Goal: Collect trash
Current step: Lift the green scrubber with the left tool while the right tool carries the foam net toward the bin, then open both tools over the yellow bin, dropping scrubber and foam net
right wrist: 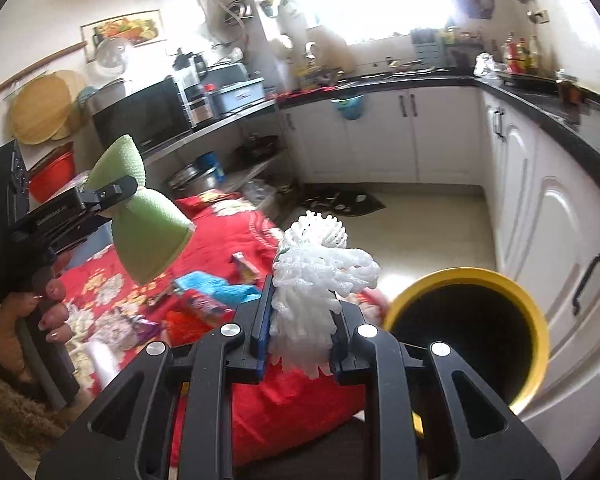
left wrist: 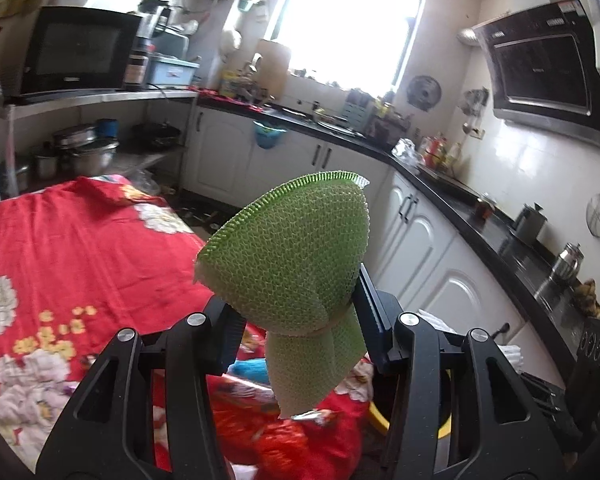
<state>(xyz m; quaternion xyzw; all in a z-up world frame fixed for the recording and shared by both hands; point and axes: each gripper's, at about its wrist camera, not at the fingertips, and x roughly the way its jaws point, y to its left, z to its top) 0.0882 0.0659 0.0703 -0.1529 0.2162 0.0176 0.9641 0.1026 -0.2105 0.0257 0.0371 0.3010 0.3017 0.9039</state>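
The left hand-held gripper (left wrist: 296, 312) is clamped on a green foam fruit net (left wrist: 288, 256), pinched at its waist, hiding the surface beyond. The right hand-held gripper (right wrist: 300, 320) is clamped on a white foam net (right wrist: 320, 272), just beside a yellow-rimmed bin (right wrist: 532, 320), partly cut off. Wrappers on the red floral cloth (right wrist: 236, 236) are blurred.

The table (right wrist: 260, 412) stands in the kitchen's middle, a cloth over it. On the cloth lie scattered wrappers (right wrist: 204, 300) — near the table's far end. The bin (right wrist: 468, 280) stands just right of the table, between it and the cabinets (right wrist: 560, 240) along the right wall. Above the table's left part the left gripper (right wrist: 112, 196) hangs with a foam net sleeve (right wrist: 152, 232) pinched in it; the right gripper (right wrist: 300, 332), nearer the bin, pinches another foam net (right wrist: 320, 276). The counter (right wrist: 420, 82) runs along the far wall under the window — the microwave (right wrist: 140, 116) sits on a shelf left of it.
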